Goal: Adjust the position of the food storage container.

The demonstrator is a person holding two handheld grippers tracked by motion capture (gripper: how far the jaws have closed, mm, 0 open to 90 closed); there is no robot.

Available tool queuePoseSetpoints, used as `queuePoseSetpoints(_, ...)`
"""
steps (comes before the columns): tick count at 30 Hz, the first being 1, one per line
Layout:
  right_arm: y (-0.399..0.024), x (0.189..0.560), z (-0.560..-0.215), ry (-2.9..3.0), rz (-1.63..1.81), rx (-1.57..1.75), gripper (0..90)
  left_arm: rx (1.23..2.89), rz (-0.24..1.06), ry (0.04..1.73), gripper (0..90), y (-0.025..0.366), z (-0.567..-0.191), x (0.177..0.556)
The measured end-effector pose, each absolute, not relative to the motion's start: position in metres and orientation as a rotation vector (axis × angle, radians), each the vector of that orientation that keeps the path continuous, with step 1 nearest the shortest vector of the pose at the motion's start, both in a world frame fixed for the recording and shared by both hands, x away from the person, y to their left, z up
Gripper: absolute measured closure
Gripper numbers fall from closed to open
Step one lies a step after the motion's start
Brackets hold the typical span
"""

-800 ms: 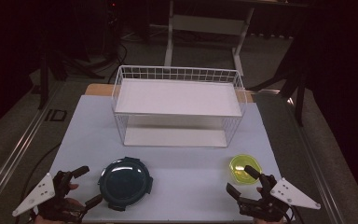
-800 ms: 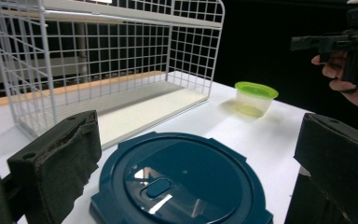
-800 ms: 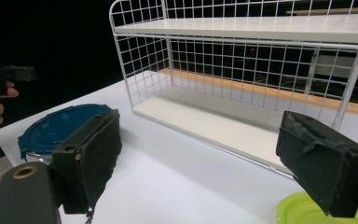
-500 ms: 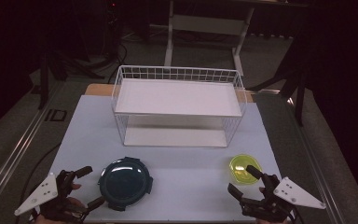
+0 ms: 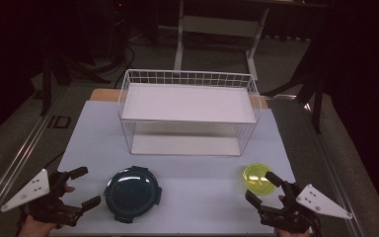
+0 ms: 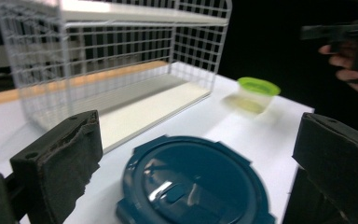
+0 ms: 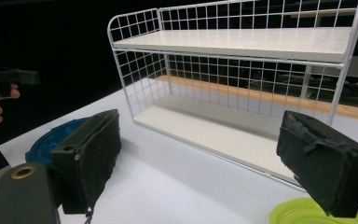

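Note:
A round dark teal lidded container (image 5: 132,193) lies flat on the white table near the front left; it appears close up in the left gripper view (image 6: 193,184) and partly behind a jaw in the right gripper view (image 7: 51,140). A small yellow-green bowl (image 5: 257,178) sits at the front right, also seen as the bowl (image 6: 256,92) and bowl (image 7: 305,212). My left gripper (image 5: 85,187) stands open just left of the teal container, nothing between its jaws. My right gripper (image 5: 261,186) is open just below and beside the bowl, its jaws bare.
A white wire two-level shelf rack (image 5: 187,116) stands across the back middle of the white table (image 5: 202,197). Table edges run close to both hands. Dark floor and a metal stand lie beyond the table.
Both hands have sunk slightly toward the table's front edge; the right gripper has edged a little rightward. The container, bowl and rack are where they were.

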State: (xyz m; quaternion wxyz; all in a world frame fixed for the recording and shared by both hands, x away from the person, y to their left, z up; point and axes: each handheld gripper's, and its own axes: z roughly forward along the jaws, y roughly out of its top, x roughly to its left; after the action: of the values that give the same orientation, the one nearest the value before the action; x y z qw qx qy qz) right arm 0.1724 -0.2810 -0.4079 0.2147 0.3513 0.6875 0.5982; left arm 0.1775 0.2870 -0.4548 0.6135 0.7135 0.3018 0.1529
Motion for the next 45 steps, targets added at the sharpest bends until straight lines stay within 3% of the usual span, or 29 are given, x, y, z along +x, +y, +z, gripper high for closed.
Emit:
queuePoseSetpoints(6, -0.282, 0.173, -0.41, 1.903, 1.663, 0.983, 13.1, 1.713, 0.3, 0.704, 0.9, 0.288, -0.468, 0.184)
queuePoseSetpoints(8, -0.282, 0.173, -0.412, 1.9, 1.667, 0.987, 13.1, 1.747, 0.299, 0.72, 6.9, 0.289, -0.474, 0.186)
queuePoseSetpoints(14, -0.282, 0.174, -0.415, 1.909, 1.665, 0.988, 13.1, 1.827, 0.297, 0.737, 42.4, 0.3, -0.487, 0.191)
queuePoseSetpoints(15, -0.282, 0.174, -0.415, 1.908, 1.666, 0.988, 13.1, 1.843, 0.304, 0.752, 51.9, 0.3, -0.49, 0.193)
queuePoseSetpoints(18, -0.282, 0.174, -0.415, 1.908, 1.668, 0.99, 13.1, 1.887, 0.317, 0.781, 67.0, 0.303, -0.499, 0.198)
queuePoseSetpoints(19, -0.282, 0.174, -0.416, 1.908, 1.668, 0.993, 13.1, 1.906, 0.333, 0.789, 67.8, 0.303, -0.501, 0.199)
queuePoseSetpoints(23, -0.283, 0.174, -0.417, 1.907, 1.674, 1.001, 13.1, 1.954, 0.329, 0.828, 84.9, 0.305, -0.51, 0.206)
queuePoseSetpoints(26, -0.284, 0.174, -0.417, 1.906, 1.68, 1.003, 13.1, 1.992, 0.326, 0.822, 88.7, 0.302, -0.513, 0.208)
queuePoseSetpoints(45, -0.282, 0.176, -0.42, 1.924, 1.672, 1.004, 13.1, 2.067, 0.273, 0.75, 89.0, 0.276, -0.511, 0.205)
